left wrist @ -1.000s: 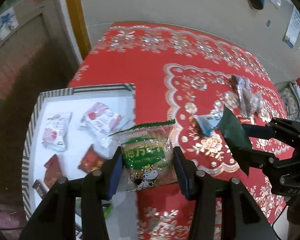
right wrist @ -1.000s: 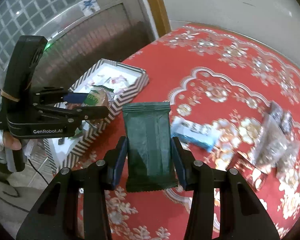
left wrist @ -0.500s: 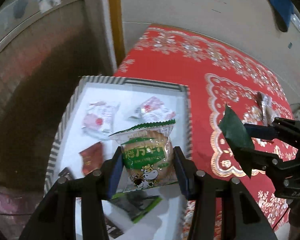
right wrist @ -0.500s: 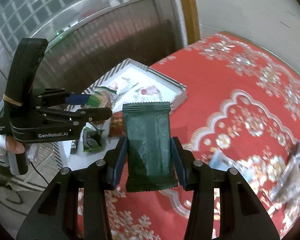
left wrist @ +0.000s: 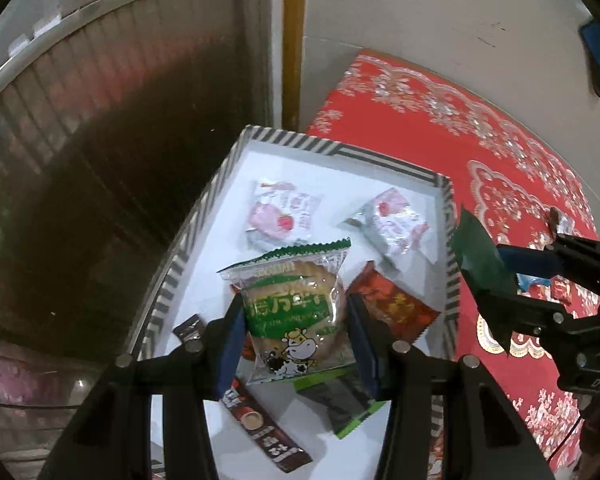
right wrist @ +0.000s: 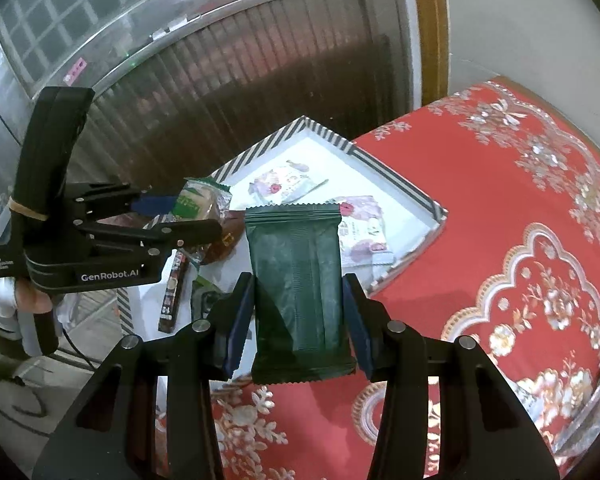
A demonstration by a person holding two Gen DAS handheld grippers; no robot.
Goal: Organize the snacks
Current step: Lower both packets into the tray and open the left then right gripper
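Note:
My left gripper (left wrist: 294, 330) is shut on a clear packet with a round biscuit, green label and cartoon cow (left wrist: 294, 312), held above the white tray with a striped rim (left wrist: 340, 151). My right gripper (right wrist: 298, 312) is shut on a dark green snack packet (right wrist: 296, 276), upright between the pads, over the tray's near corner. Each gripper shows in the other's view: the right gripper (left wrist: 496, 280) with the green packet (left wrist: 476, 260) at the right, the left gripper (right wrist: 180, 220) with the biscuit (right wrist: 198, 204) at the left.
In the tray lie two pink-and-white packets (left wrist: 282, 216) (left wrist: 392, 224), a red-orange packet (left wrist: 392, 304), a brown bar (left wrist: 260, 424) and a dark packet with green edge (left wrist: 340, 400). The red patterned tablecloth (right wrist: 520, 220) spreads right. A shutter wall (right wrist: 240, 80) stands behind; a person's hand (right wrist: 28, 300) holds the left gripper.
Both grippers have carried their packets leftward from over the red cloth to the tray. The biscuit now hangs over the tray's middle, the green packet by its right edge. Grips unchanged.

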